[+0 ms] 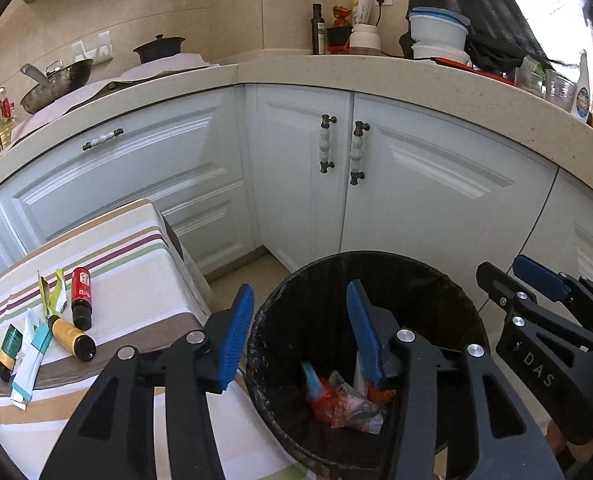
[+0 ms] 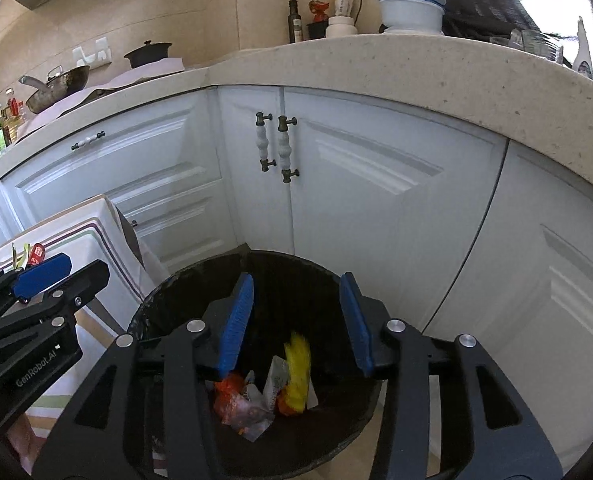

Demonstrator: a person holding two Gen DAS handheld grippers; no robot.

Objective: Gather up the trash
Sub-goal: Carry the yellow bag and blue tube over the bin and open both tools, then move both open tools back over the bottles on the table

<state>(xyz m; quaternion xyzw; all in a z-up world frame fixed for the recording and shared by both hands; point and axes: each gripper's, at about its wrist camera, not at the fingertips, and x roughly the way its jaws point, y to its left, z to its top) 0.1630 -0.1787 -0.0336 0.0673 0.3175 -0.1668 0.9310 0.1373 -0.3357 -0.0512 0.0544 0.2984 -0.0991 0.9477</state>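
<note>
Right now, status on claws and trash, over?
Both claws open, empty, over bin: left claw, right claw. Yellow wrapper blurred above the pile. Bottles, tubes on table. Nothing blocking.

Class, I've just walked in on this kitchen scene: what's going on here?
A person holds two grippers over a black trash bin. The left gripper and right gripper are both open and empty. Wrappers lie in the bin, with a blurred yellow item among them. Small bottles and tubes wait on the striped table.
</note>
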